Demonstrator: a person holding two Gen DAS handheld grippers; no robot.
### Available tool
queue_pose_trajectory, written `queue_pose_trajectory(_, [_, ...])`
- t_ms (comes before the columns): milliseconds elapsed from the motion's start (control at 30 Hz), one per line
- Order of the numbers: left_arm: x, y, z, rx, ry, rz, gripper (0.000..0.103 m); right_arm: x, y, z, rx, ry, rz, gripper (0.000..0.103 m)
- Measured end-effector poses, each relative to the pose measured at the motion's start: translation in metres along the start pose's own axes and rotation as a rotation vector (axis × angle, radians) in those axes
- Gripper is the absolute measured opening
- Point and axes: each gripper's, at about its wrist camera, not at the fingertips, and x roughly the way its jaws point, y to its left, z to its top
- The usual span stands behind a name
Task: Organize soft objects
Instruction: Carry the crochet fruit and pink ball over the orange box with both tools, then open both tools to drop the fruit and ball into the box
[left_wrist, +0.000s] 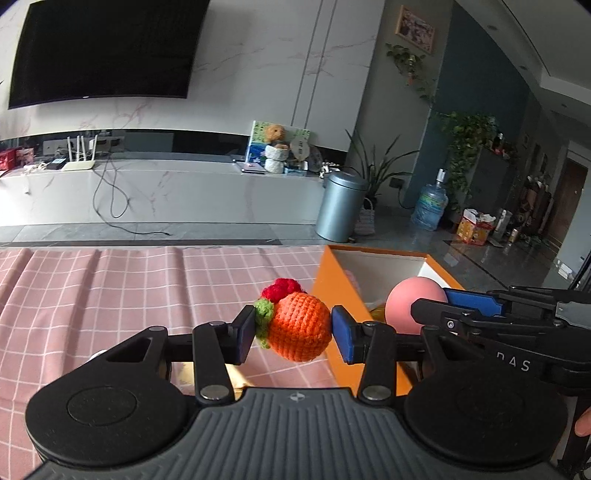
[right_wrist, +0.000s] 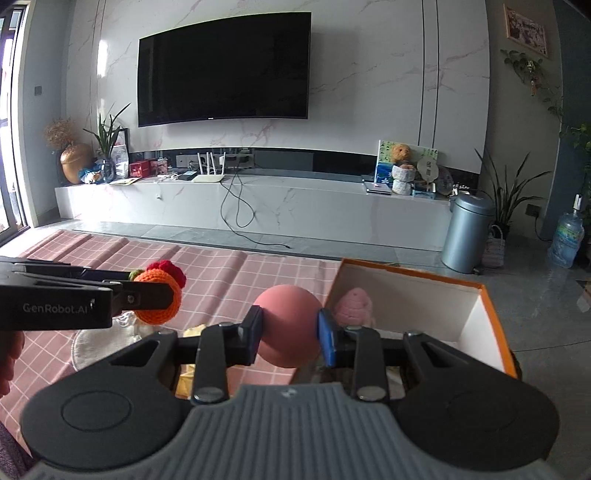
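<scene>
- Crocheted orange fruit (left_wrist: 299, 328), with a green leaf and a red knitted tuft on its far side, is sitting pinched between the two pads of the left gripper (left_wrist: 293, 332), lifted clear of the pink checked tablecloth (left_wrist: 110, 291).
- Left gripper's jaws are standing about half open, closed onto the fruit's sides.
- Pink ball (right_wrist: 286, 325) is being held the same way in the right gripper (right_wrist: 290, 332), whose jaws are set narrower and are pressing on both sides of the ball.
- Both held items are hanging above the tablecloth, just beside the near left edge of the orange box (right_wrist: 495, 325); the right gripper is nearer the box than the left one.
- Orange box, white inside, is standing open at the table's right end, with a small pink knitted toy (right_wrist: 354, 306) lying inside against its left wall.
- A clear, crinkled sheet (right_wrist: 99, 343) is lying on the cloth below the left gripper.
- A fingertip (left_wrist: 583, 424) is showing at the left wrist view's right edge.
</scene>
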Motion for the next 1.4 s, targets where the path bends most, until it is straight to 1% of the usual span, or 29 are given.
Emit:
queue_pose_trajectory(133, [0.020,-0.024,0.009,0.034,0.015,-0.062,0.050,-0.006,-0.026,-0.001,-0.034,0.014,-0.049,0.032])
queue_pose_trajectory(300, [0.047,-0.052,0.016,0.100,0.046,-0.120,0.050,0.002,-0.057,-0.004,-0.069,0.068,-0.092,0.032])
queue_pose_trajectory(533, [0.089,-0.079,0.019,0.178,0.106,-0.153,0.050,0.036,-0.089,-0.007,-0.137,0.148,-0.138,0.033])
queue_pose_trajectory(733, [0.121,-0.086,0.020,0.212,0.153,-0.176,0.050,0.070,-0.104,-0.009,-0.194,0.206,-0.158,0.034])
queue_pose_trajectory(933, [0.147,-0.087,0.019,0.222,0.191,-0.182,0.050,0.095,-0.113,-0.014,-0.240,0.250,-0.166,0.035])
queue_pose_trajectory(1033, [0.157,-0.088,0.017,0.228,0.203,-0.172,0.051,0.109,-0.118,-0.015,-0.238,0.274,-0.174,0.035])
queue_pose_trajectory(1167, [0.171,-0.090,0.017,0.226,0.229,-0.178,0.051,0.125,-0.119,-0.017,-0.251,0.294,-0.185,0.037])
queue_pose_trajectory(1233, [0.175,-0.089,0.017,0.221,0.245,-0.177,0.052,0.128,-0.119,-0.016,-0.251,0.307,-0.181,0.038])
queue_pose_trajectory(1400, [0.181,-0.087,0.016,0.208,0.260,-0.149,0.052,0.128,-0.120,-0.018,-0.268,0.318,-0.179,0.040])
